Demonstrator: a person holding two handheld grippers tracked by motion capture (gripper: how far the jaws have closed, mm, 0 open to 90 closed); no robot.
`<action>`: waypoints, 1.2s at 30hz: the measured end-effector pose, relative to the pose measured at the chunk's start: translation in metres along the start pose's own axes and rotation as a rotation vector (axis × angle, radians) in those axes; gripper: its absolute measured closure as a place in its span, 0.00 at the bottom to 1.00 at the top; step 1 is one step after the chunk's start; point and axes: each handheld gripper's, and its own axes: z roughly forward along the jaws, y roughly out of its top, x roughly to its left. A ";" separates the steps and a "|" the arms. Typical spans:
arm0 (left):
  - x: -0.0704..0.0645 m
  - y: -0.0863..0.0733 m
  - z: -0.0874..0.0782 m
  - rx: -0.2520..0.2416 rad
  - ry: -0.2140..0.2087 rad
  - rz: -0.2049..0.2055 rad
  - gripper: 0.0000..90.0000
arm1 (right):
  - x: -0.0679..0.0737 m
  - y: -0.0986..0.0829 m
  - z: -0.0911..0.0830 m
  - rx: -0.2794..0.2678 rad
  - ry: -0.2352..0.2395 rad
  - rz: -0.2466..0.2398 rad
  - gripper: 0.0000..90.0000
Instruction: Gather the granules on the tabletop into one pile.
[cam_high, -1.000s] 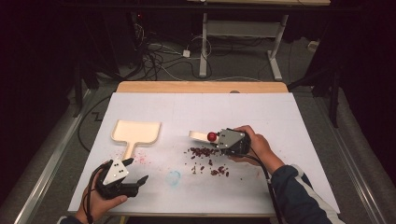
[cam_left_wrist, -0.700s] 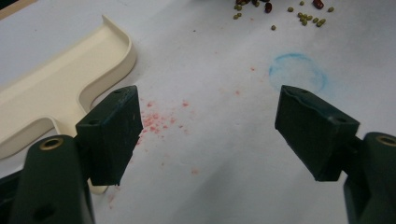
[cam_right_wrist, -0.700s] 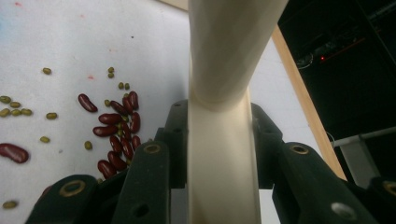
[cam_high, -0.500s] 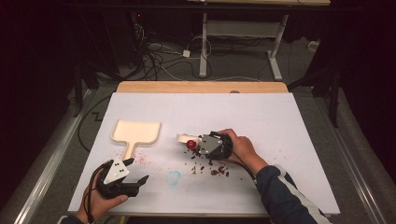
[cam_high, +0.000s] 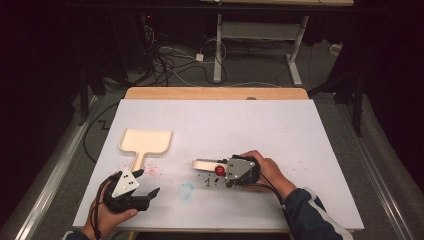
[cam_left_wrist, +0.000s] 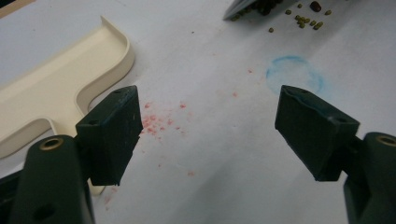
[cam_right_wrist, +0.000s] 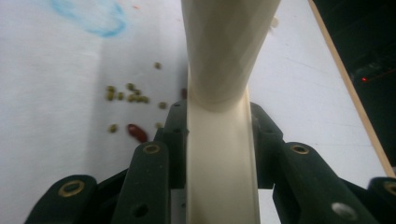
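Beans (cam_right_wrist: 126, 95), small greenish ones with a darker red one (cam_right_wrist: 137, 133) among them, lie scattered on the white table sheet (cam_high: 300, 130), just beside the right gripper (cam_high: 226, 171). That gripper is clamped on the handle of a cream brush-like scraper (cam_right_wrist: 219, 116), its jaws pressed against both sides of the handle in the right gripper view; the scraper's wider cream end (cam_high: 206, 164) reaches out past the jaws toward the dustpan's side of the table. The right hand (cam_high: 267, 170) wraps the gripper body from behind, with a dark sleeve (cam_high: 312, 217) trailing to the near edge.

A cream dustpan (cam_high: 146, 142) lies flat on the sheet, well apart from the scraper, its handle pointing toward the near edge. Faint red specks (cam_left_wrist: 156, 121) stain the sheet just beside that handle. A blue smudged ring (cam_high: 186, 190) marks the sheet between the dustpan handle and the beans, nearer the table's front.

The left gripper (cam_high: 148, 183) sits near the front edge, just past the dustpan handle's end, held in the left hand (cam_high: 107, 215). Its jaws stand wide apart with nothing between them; in the left gripper view the dustpan's corner lies beyond one jaw and the blue ring beyond the other, with the beans (cam_left_wrist: 306, 21) farther off.
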 end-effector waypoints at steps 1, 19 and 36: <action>0.000 0.000 0.000 -0.002 -0.001 -0.002 0.24 | 0.001 0.001 -0.004 0.008 0.005 -0.002 0.75; 0.008 -0.001 -0.009 -0.024 0.034 -0.019 0.24 | -0.007 0.052 -0.036 -0.138 0.014 0.630 0.75; 0.006 -0.002 -0.008 -0.032 0.014 -0.034 0.25 | 0.011 0.033 0.031 -0.037 -0.020 1.017 0.74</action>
